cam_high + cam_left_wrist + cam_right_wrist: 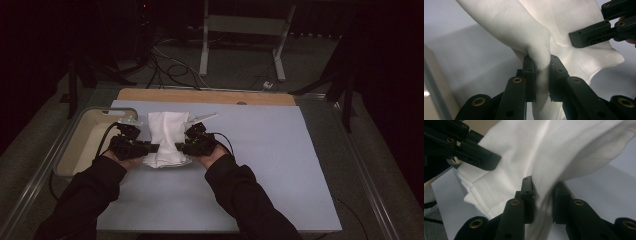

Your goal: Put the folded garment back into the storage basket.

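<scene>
worktop (280, 150): pale blue sheet over a wooden board, dim room. a beige tray (75, 145) sits at its left edge, just beside the work area.

white cloth (167, 137): lies on the near-left part of the worktop, between the two hands, partly folded into layers; stitched hems show at its near edge in the right gripper view (486, 192). its middle looks raised off the sheet, the near end resting or close to it.

left tongs (541, 72): pressed together on a bunched fold of the cloth's left edge; fabric fills the gap between the pads. right tongs (542, 195): likewise pinching a fold on the cloth's right edge. in the high view the left tongs (150, 147) and right tongs (181, 146) face each other across the cloth, near together.

step in hand, as judged: a fold in progress. both sides are gripped and the cloth is carried as a lifted loop, probably to lay one part over another.

next move calls for: both hands travelling together at the same height, keeping the pinches even so the layers do not slip or skew; then lowering until the held edge lies square over the lower layers before either pair of tongs lets go. risk: uneven pull drags the lower layers out of line.
</scene>
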### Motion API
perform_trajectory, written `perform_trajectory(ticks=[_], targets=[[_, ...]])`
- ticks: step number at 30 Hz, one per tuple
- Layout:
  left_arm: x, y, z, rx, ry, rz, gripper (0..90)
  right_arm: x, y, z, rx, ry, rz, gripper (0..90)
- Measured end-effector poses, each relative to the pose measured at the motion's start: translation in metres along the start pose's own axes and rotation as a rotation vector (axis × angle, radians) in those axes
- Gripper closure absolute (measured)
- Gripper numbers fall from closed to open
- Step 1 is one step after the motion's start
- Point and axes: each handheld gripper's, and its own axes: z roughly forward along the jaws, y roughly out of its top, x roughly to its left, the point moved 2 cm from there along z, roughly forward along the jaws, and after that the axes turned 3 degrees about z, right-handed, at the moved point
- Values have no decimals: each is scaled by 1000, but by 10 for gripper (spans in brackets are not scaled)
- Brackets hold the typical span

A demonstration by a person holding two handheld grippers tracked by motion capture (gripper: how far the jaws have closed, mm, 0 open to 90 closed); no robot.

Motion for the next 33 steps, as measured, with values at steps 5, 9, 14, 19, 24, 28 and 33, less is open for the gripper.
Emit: perform_trajectory(ticks=[5, 9, 14, 19, 24, 28, 33], targets=[[5, -2, -7, -4, 12, -5, 782, 7, 6, 4, -4, 3, -8, 755], [8, -4, -12, -7, 18, -6, 782, 11, 9, 7, -8, 11, -8, 755], [10, -7, -16, -1, 25, -7, 782, 15, 10, 10, -9, 21, -14, 755], [14, -9, -21, -3, 28, -10, 782, 20, 14, 13, -9, 24, -24, 755], [19, -11, -28, -2, 36, -16, 782, 25, 19, 17, -9, 28, -28, 755], [25, -14, -34, -2, 46, -24, 782, 32, 23, 21, -8, 31, -36, 755], [32, -19, -43, -2, 57, -35, 782, 39, 29, 28, -10, 42, -40, 755]])
